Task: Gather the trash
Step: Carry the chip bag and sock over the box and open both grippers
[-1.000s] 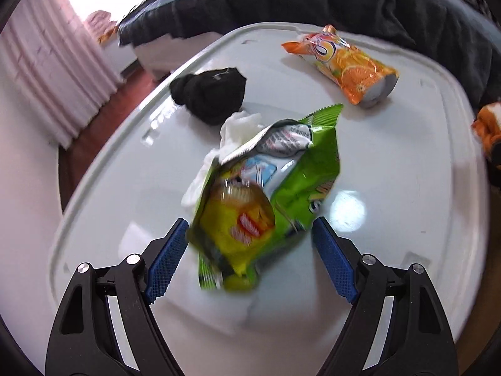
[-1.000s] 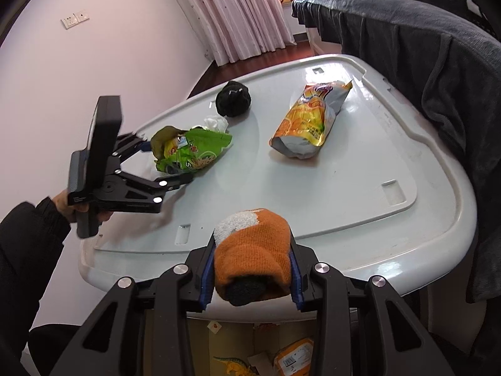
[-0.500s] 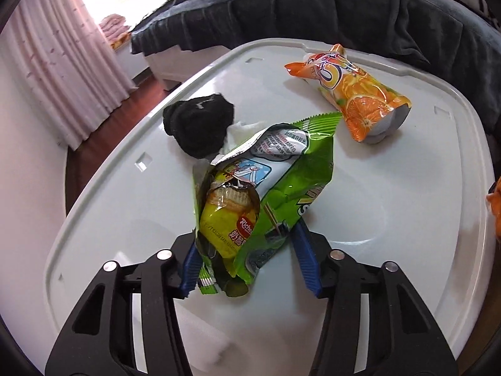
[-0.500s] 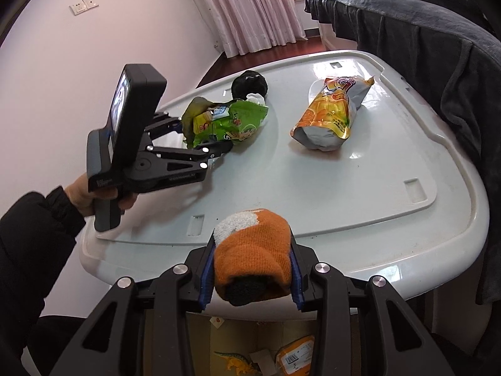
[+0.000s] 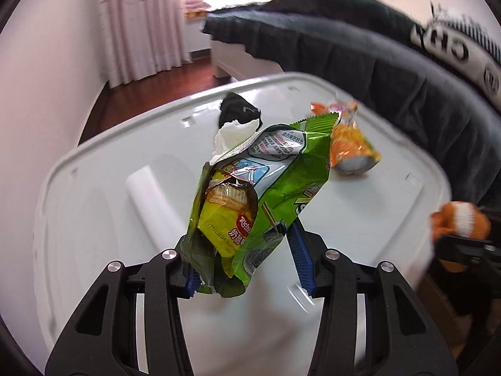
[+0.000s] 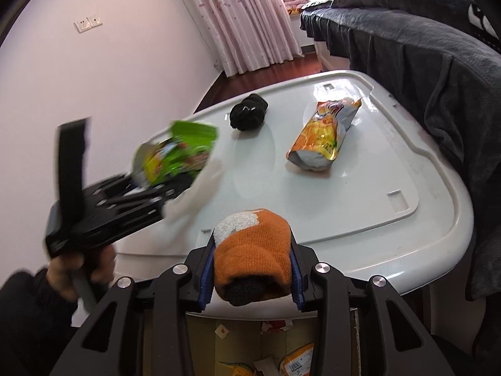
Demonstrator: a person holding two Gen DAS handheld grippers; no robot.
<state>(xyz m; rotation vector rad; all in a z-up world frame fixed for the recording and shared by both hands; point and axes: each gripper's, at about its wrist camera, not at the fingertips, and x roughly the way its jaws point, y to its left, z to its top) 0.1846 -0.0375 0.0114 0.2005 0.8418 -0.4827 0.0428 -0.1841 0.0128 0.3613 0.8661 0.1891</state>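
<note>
My left gripper [image 5: 247,260] is shut on a green snack bag [image 5: 269,181] with a yellow wafer packet [image 5: 225,219] inside, and holds it above the white table [image 5: 100,206]. A white tissue [image 5: 233,134] hangs behind the bag. From the right wrist view the bag [image 6: 178,153] is blurred in the air at the left. My right gripper [image 6: 252,274] is shut on an orange and white knitted sock [image 6: 250,250] near the table's front edge. An orange juice pouch [image 6: 325,134] lies on the table.
A black balled sock [image 6: 249,116] lies at the table's far side. A dark blanket [image 6: 432,56] hangs along the right. Below the table's front edge an open cardboard box [image 6: 275,351] holds wrappers. Pink curtains [image 6: 238,15] hang at the back.
My left gripper closed on the green bag, lifted it off the table and swung it toward the front. The right gripper has kept still with the sock.
</note>
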